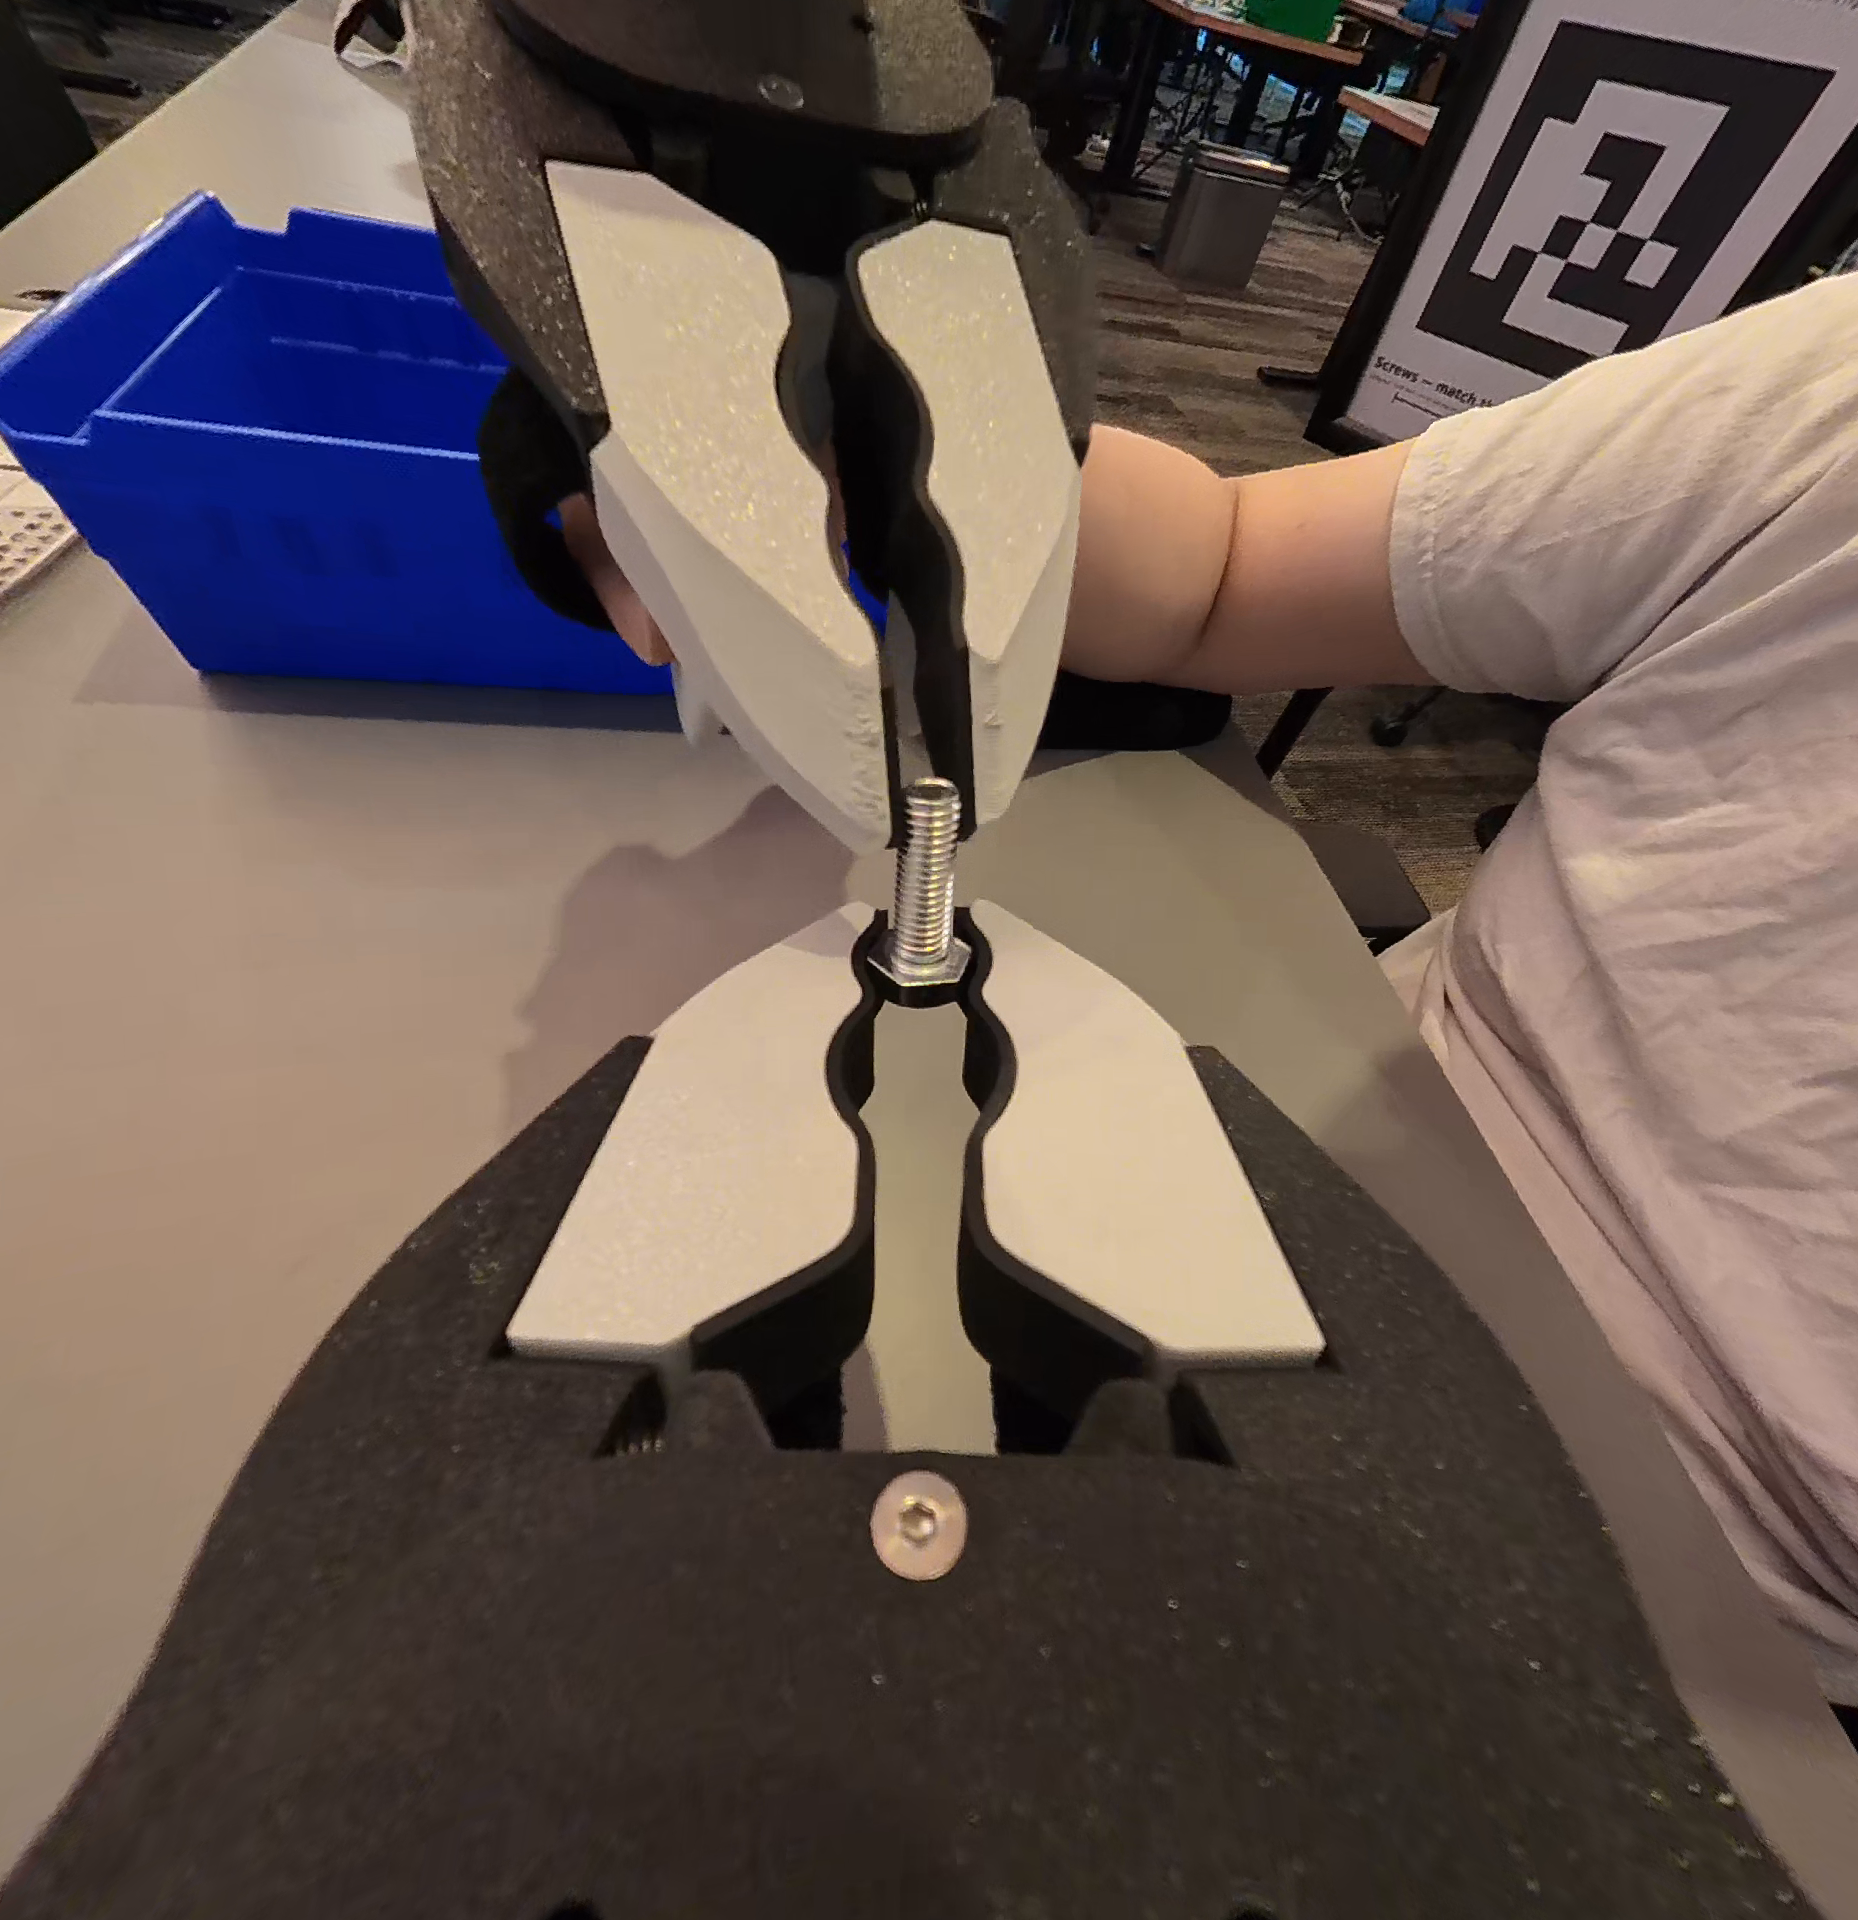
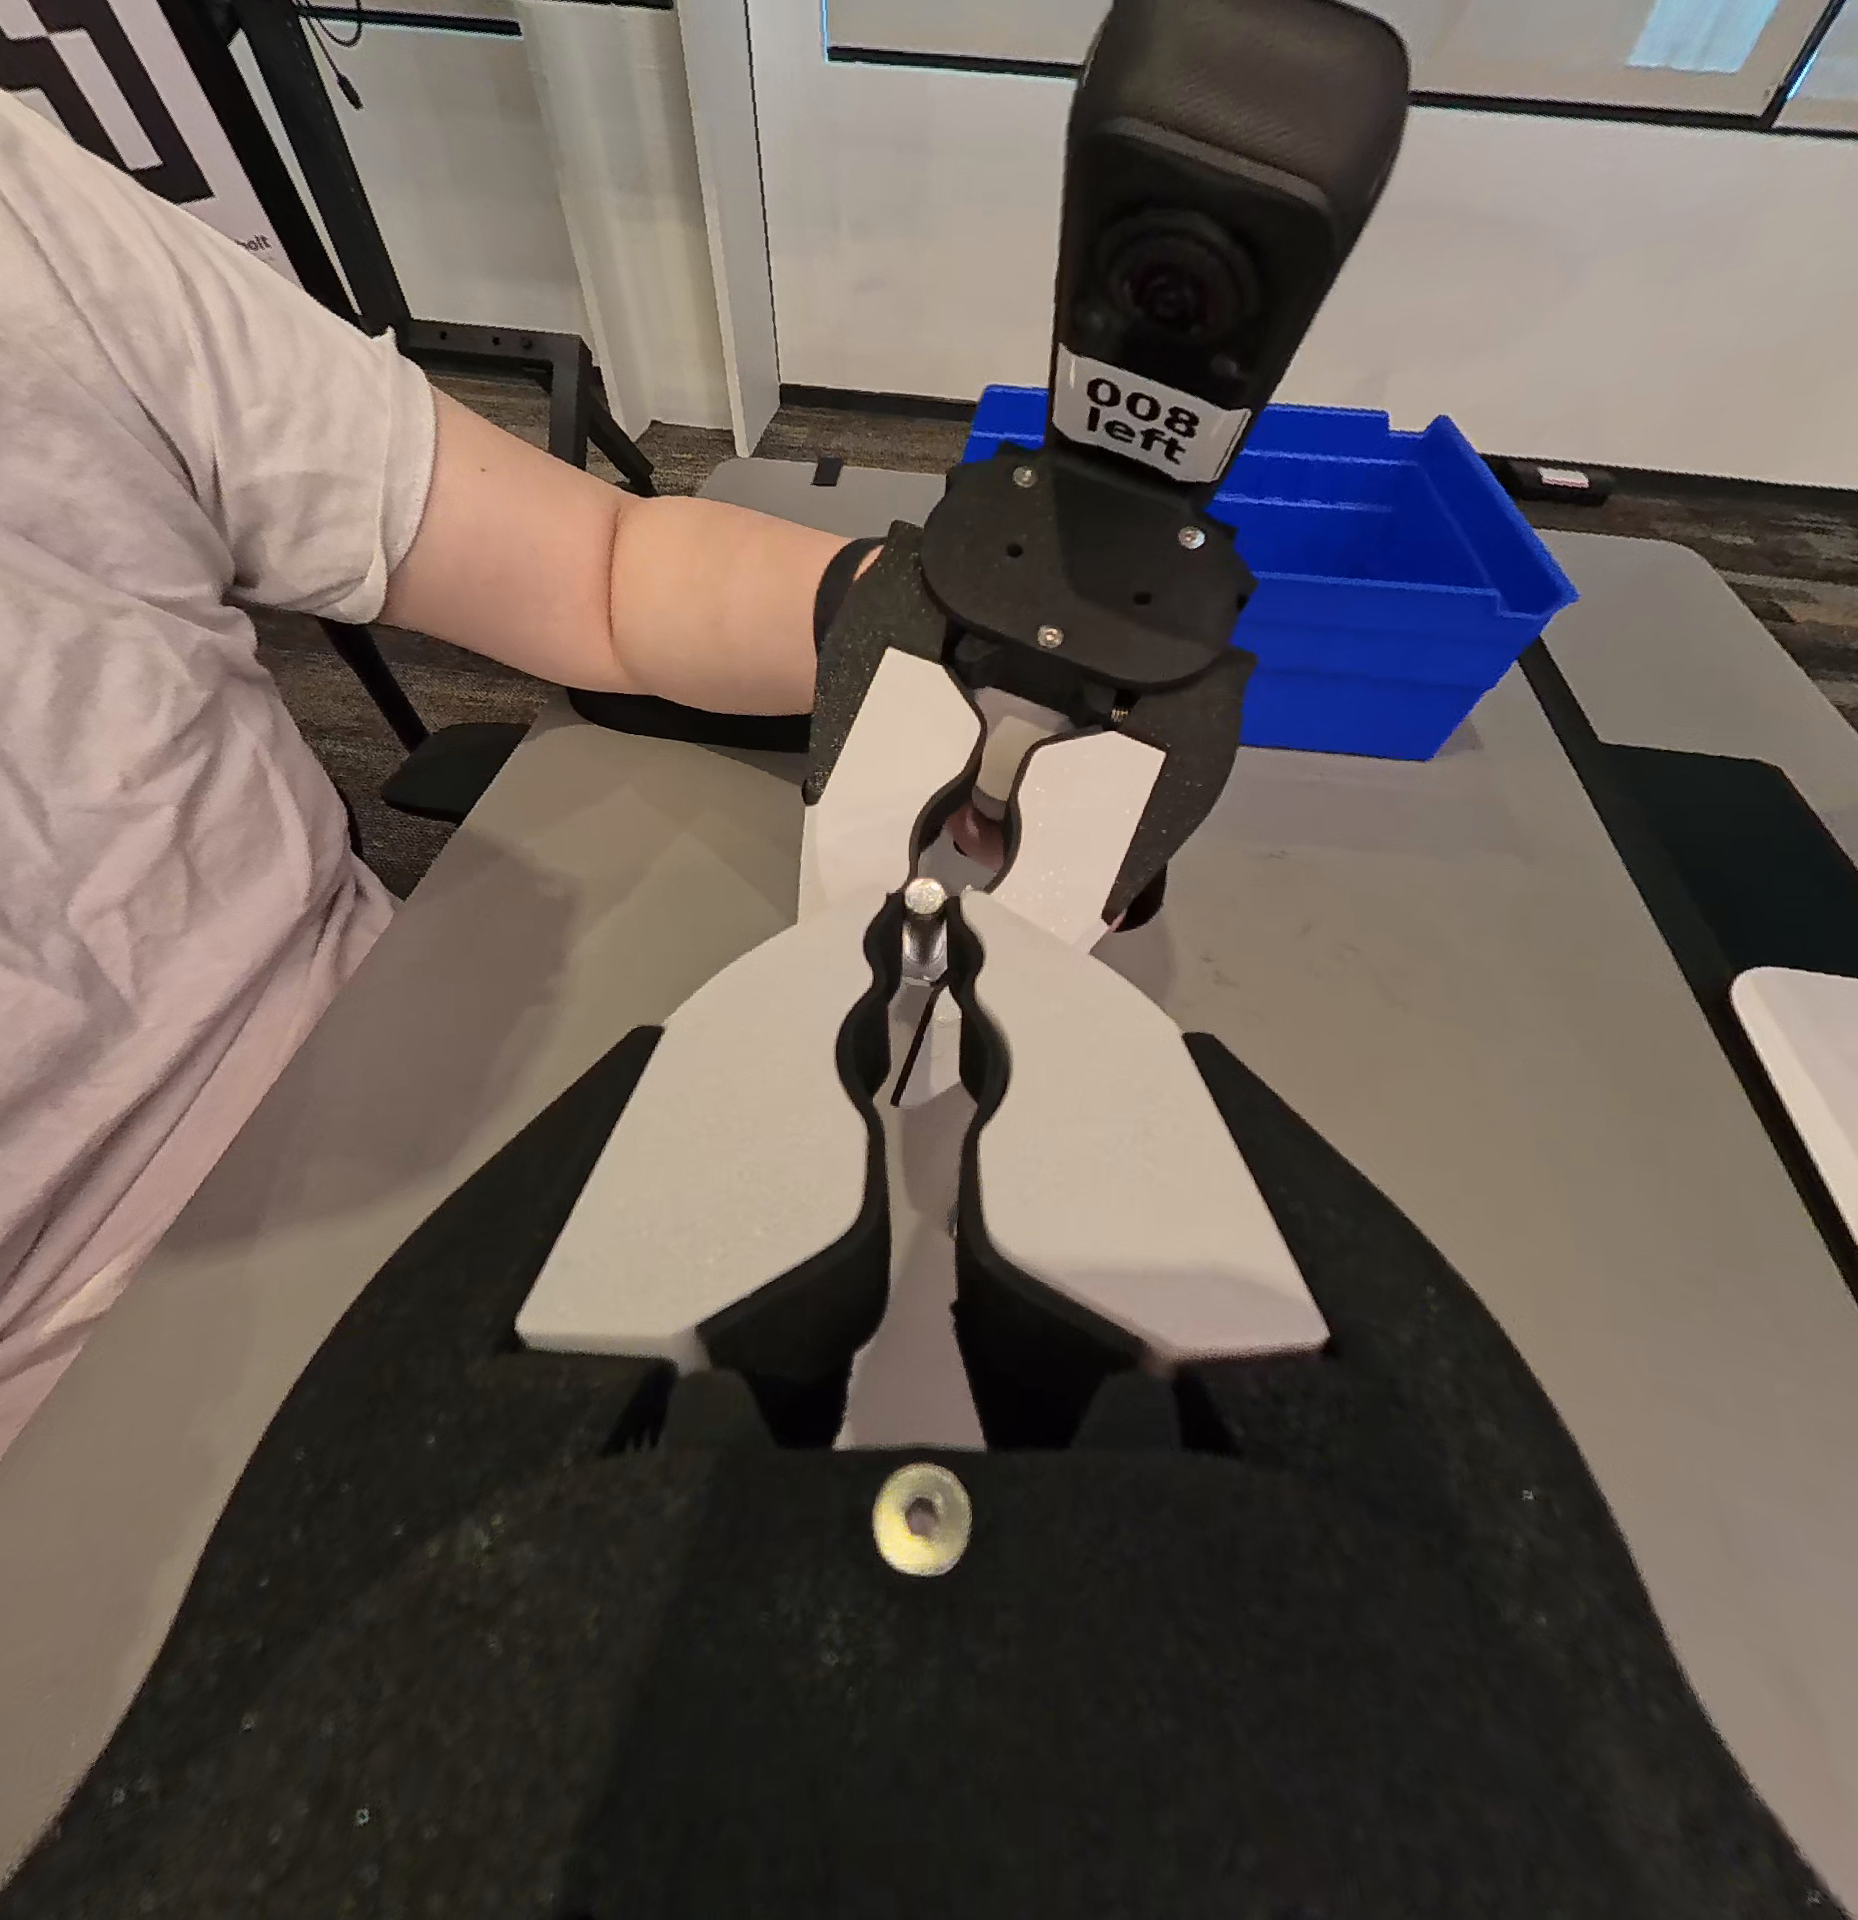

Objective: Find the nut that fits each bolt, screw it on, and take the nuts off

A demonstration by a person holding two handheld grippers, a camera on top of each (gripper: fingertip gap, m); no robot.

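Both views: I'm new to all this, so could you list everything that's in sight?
bolt: one, silver, upright between the two grippers
bin: one, blue, on the table behind the grippers
table: one, grey, under everything
marker board: one, black and white, beyond the table
arms: two, pale short sleeves, one behind the far gripper in each view
left gripper: one, black with grey fingers, shut on the bolt's hex end
right gripper: one, same colours, shut on the bolt's threaded end
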